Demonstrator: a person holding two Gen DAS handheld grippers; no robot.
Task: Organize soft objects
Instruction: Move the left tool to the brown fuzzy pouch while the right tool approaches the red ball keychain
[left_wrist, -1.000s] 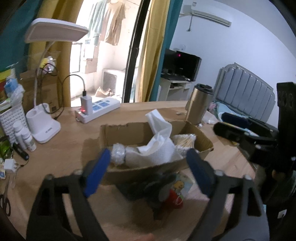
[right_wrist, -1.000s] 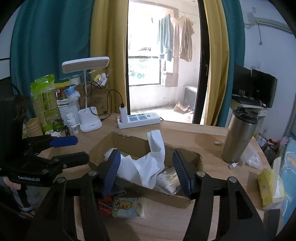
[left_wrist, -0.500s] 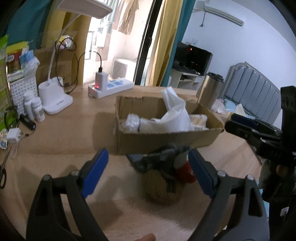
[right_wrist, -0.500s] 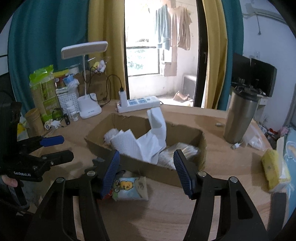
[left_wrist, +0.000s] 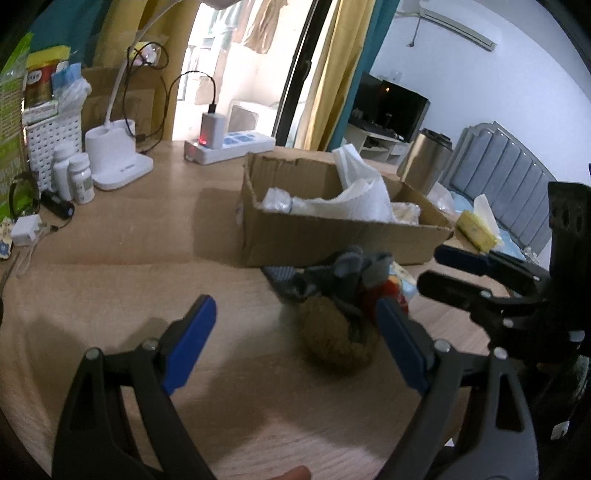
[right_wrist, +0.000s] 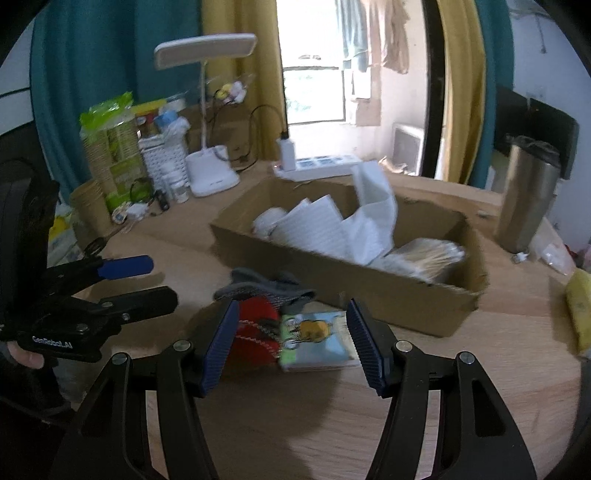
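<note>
1. left gripper (left_wrist: 295, 332) was spread wide with nothing between its blue pads, hovering over the wooden table (left_wrist: 129, 266); seen from the right wrist view (right_wrist: 140, 280) its fingers were also apart.
2. right gripper (right_wrist: 291, 343) was released too, fingers apart, low over the pile of soft things; nothing pinched.
3. pile sat on the table just in front of the cardboard box (right_wrist: 424, 299), close to its front wall: grey sock (right_wrist: 266, 288) on top, red soft item (right_wrist: 255, 328) under it, cartoon tissue pack (right_wrist: 317, 343) beside the red item and touching it.
4. from the left wrist view a brown fuzzy ball (left_wrist: 340, 332) lay at the near side of the same pile, partly under the grey sock (left_wrist: 347, 273).
5. box held white paper towels (right_wrist: 332, 229) and a bundle of cotton swabs (right_wrist: 428, 254).
6. steel tumbler (right_wrist: 528, 195) stood upright beyond the box's right end, apart from it.
7. desk lamp (right_wrist: 210, 110) and power strip (right_wrist: 317, 164) were behind the box; a yellow pack (left_wrist: 476, 232) lay near the table's right edge.
</note>
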